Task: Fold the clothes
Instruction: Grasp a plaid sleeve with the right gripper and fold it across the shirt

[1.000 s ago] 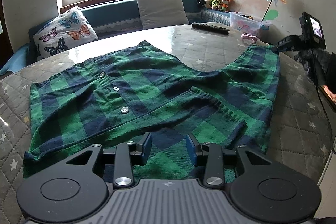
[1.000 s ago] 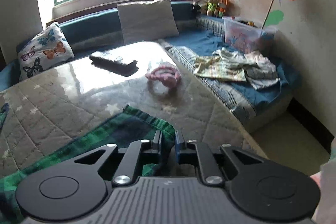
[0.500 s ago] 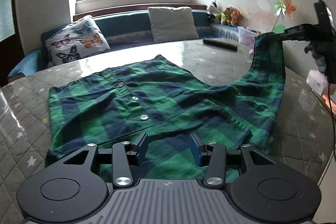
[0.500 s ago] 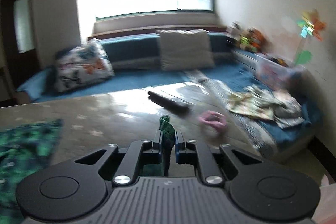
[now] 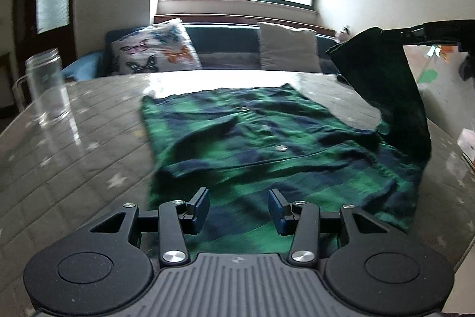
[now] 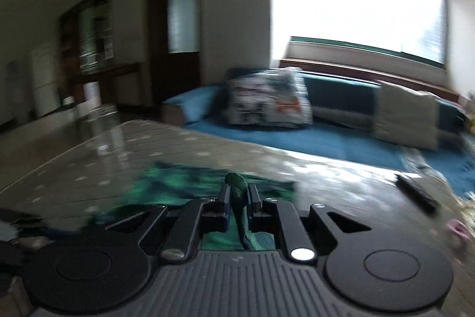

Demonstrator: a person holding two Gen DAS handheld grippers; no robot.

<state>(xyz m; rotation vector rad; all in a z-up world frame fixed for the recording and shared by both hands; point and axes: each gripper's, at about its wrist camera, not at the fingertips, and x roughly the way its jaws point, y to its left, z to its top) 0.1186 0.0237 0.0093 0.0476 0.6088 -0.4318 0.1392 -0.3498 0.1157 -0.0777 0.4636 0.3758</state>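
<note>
Right gripper carries a lifted sleeve across the green plaid shirt while the left waits open above the hem

Near the bottom of the left wrist view, the left gripper hangs with its jaws parted and nothing between them, above the near edge of the green plaid shirt, which lies spread on the quilted table. At upper right the sleeve hangs from the right gripper, clamped tight on a fold of cloth. To fold well, the sleeve should probably travel low and land flat across the button placket, its edge squared with the shirt body; the glass jar at far left stands well clear
</note>
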